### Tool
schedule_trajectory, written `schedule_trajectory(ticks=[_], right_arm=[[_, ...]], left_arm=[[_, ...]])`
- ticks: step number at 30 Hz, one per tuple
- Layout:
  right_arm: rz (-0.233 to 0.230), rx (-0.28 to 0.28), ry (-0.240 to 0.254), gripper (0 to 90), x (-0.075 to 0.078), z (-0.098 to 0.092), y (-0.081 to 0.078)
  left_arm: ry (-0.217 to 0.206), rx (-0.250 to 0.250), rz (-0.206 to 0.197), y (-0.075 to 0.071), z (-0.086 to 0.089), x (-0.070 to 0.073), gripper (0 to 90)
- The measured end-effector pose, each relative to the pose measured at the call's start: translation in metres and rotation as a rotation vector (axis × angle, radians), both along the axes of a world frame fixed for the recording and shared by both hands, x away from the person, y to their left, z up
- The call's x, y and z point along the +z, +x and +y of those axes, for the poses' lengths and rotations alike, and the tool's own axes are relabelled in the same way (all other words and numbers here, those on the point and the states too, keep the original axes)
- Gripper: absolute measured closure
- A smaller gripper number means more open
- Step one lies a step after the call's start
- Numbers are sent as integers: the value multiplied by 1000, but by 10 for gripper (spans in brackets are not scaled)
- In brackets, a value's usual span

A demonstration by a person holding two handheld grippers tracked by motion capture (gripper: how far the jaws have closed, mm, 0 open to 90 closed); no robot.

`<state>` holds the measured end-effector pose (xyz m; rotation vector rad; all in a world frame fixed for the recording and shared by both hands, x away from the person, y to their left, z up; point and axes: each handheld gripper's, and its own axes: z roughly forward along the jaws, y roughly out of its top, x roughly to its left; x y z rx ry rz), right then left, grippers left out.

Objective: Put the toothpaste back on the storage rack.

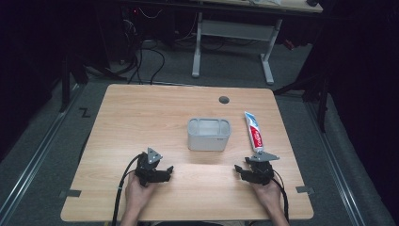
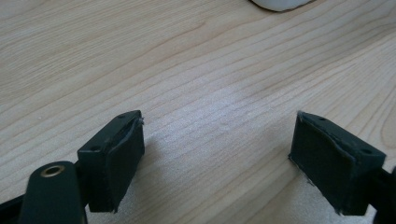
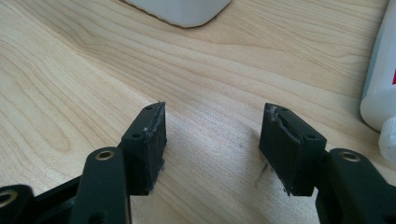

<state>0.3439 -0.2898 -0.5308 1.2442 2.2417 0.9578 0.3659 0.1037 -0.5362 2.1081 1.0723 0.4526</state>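
A white rectangular bin (image 1: 209, 134) stands mid-table, and its bottom corner shows as the bin (image 3: 180, 11) in the right gripper view and the bin (image 2: 280, 3) in the left gripper view. A toothpaste tube (image 1: 254, 131), white with red and blue print, lies right of the bin, cap toward me; the tube (image 3: 380, 88) shows at the right edge of the right gripper view. My left gripper (image 1: 162, 172) rests near the front left, open, with bare wood between the jaws (image 2: 217, 154). My right gripper (image 1: 244, 170) rests just short of the tube's cap, open and holding nothing (image 3: 212, 140).
The wooden table (image 1: 141, 122) has a round cable hole (image 1: 224, 100) at the back. Cables trail from both grippers toward the front edge. Beyond the table are a dark floor and the white legs of another desk (image 1: 233, 37).
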Motion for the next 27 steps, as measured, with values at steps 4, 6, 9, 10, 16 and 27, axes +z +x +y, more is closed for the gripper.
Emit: schedule_trajectory(ticks=[4,6,9,10,16,27], right_arm=[[1,-3,0,401,0,0,0],[1,-6,-2,389,0,0,0],[2,-7,-3,383,0,0,0],[2,-6,-2,381,0,0,0],[4,-7,-1,377,0,0,0],[4,-10,-2,370,0,0,0]], left_arm=[[-1,-3,1,0,0,0,173],[-1,-32,0,2,0,0,170],[0,-42,1,2,-1,0,166],[1,-42,1,2,-1,0,164],[1,-40,2,-1,-1,0,152],[-2,-6,5,-2,-1,0,153]])
